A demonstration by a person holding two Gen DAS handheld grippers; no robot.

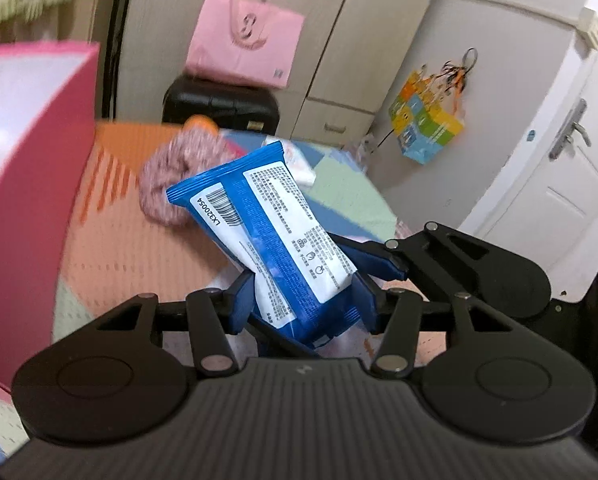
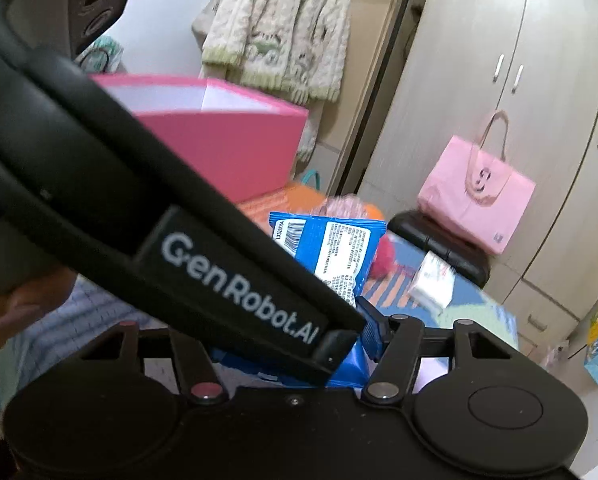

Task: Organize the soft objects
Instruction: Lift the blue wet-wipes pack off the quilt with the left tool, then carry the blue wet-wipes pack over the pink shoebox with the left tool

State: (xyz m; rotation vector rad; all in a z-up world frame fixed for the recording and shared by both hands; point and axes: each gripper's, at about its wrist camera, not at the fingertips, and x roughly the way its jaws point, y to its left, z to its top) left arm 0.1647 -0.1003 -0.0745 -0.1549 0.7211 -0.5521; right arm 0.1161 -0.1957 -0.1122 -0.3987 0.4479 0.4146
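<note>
My left gripper (image 1: 305, 300) is shut on a blue soft packet (image 1: 267, 224) with a white label and barcode, held tilted above the patterned mat. The packet also shows in the right wrist view (image 2: 331, 248). A pink box (image 1: 31, 152) stands open at the left, close to the packet; it shows in the right wrist view (image 2: 223, 140) too. A pink knitted scrunchie (image 1: 171, 176) lies on the mat behind the packet. My right gripper (image 2: 363, 332) is near the packet's lower end; the left gripper's black body (image 2: 139, 208) hides most of it.
A white tissue pack (image 2: 433, 282) lies on the mat (image 1: 131, 248) to the right. A black suitcase (image 1: 219, 104) with a pink tote bag (image 1: 243, 44) stands behind by the wardrobe. A colourful bag (image 1: 427, 124) hangs near the door.
</note>
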